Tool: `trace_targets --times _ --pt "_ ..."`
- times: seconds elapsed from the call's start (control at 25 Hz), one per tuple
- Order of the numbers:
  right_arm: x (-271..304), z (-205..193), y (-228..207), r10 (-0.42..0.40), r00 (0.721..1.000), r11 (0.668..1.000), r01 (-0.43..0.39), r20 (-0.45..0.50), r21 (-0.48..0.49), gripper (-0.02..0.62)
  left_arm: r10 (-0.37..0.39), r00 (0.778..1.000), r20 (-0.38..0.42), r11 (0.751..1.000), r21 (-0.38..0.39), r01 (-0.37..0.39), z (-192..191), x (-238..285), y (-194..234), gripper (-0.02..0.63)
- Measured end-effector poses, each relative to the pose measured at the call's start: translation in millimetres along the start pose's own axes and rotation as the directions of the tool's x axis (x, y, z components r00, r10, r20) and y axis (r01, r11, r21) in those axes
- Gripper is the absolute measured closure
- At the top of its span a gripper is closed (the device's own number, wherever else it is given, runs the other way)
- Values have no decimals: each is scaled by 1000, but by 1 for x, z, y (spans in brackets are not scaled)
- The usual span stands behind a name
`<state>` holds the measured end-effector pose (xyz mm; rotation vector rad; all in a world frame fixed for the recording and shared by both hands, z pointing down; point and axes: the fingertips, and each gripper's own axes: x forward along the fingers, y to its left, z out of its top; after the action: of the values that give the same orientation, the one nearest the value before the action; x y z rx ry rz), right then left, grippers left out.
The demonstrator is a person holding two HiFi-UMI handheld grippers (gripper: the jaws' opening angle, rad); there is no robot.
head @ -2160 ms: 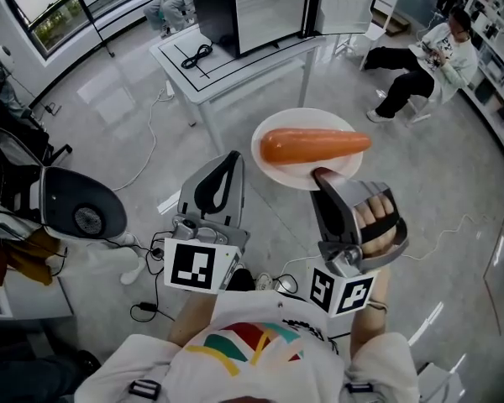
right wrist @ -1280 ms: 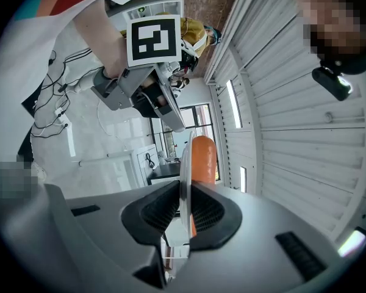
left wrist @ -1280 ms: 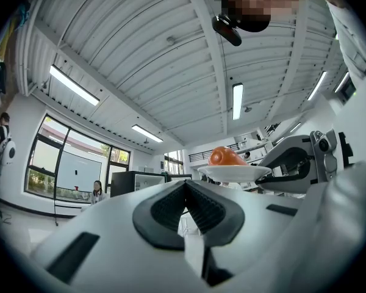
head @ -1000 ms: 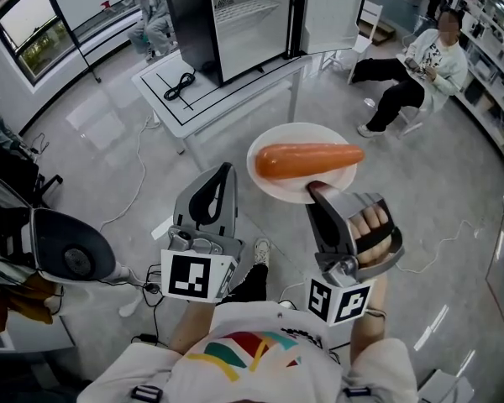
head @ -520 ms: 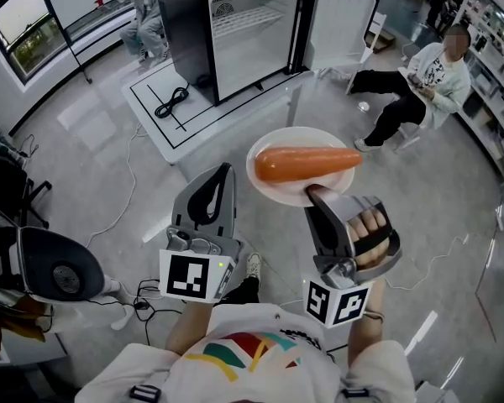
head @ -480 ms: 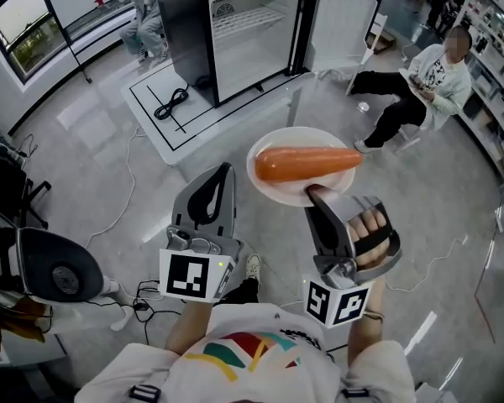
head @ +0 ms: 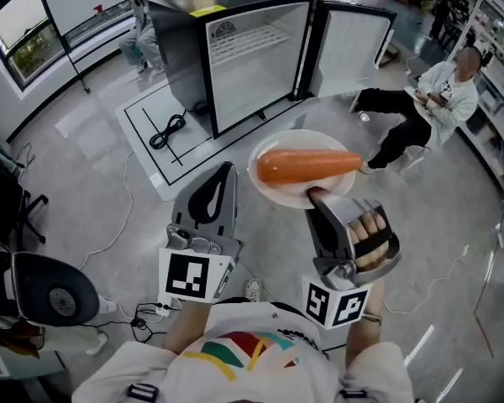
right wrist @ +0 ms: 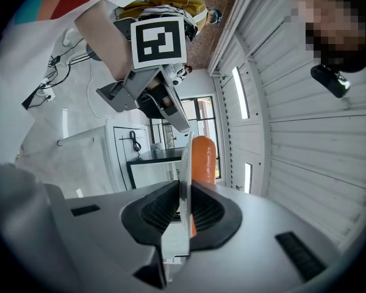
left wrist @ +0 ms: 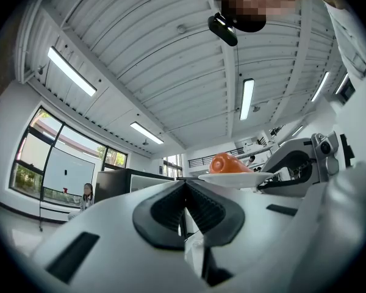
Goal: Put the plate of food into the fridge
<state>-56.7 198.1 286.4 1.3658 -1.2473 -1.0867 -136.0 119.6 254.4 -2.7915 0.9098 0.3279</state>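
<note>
A white plate (head: 273, 185) carries a large orange carrot (head: 307, 164). My right gripper (head: 315, 195) is shut on the plate's near rim and holds it level in the air. In the right gripper view the plate's rim (right wrist: 184, 182) is clamped edge-on between the pads, the carrot (right wrist: 202, 157) beyond. My left gripper (head: 224, 171) is shut with nothing in it, beside the plate on the left. From the left gripper view the plate (left wrist: 235, 177) and carrot (left wrist: 229, 163) show at the right. The black fridge (head: 185, 49) stands ahead on a white table (head: 147, 117), door (head: 353, 50) open, wire shelf inside.
A black cable (head: 168, 130) lies on the table left of the fridge. A seated person (head: 428, 107) is at the right, another person (head: 139, 15) at the far left. A round grey device (head: 46, 288) and floor cables are at my left.
The fridge and its table have come closer and lower in the head view as I walk toward them. Both grippers and the plate keep the same pose.
</note>
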Motion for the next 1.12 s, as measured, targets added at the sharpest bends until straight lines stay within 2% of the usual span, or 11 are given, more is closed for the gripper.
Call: trace_targets --times 0.64,0.8,1.12 --pt "87 -46 4 35 999 999 -36 30 27 551 30 999 -24 999 10 -30 -28 80 33 600" --pt "120 -67 4 43 997 998 -45 60 32 551 52 998 -39 998 20 -51 -42 112 41 600" --pt "196 -120 -9 42 993 999 -45 107 27 551 106 994 -22 994 37 -105 -57 196 62 600"
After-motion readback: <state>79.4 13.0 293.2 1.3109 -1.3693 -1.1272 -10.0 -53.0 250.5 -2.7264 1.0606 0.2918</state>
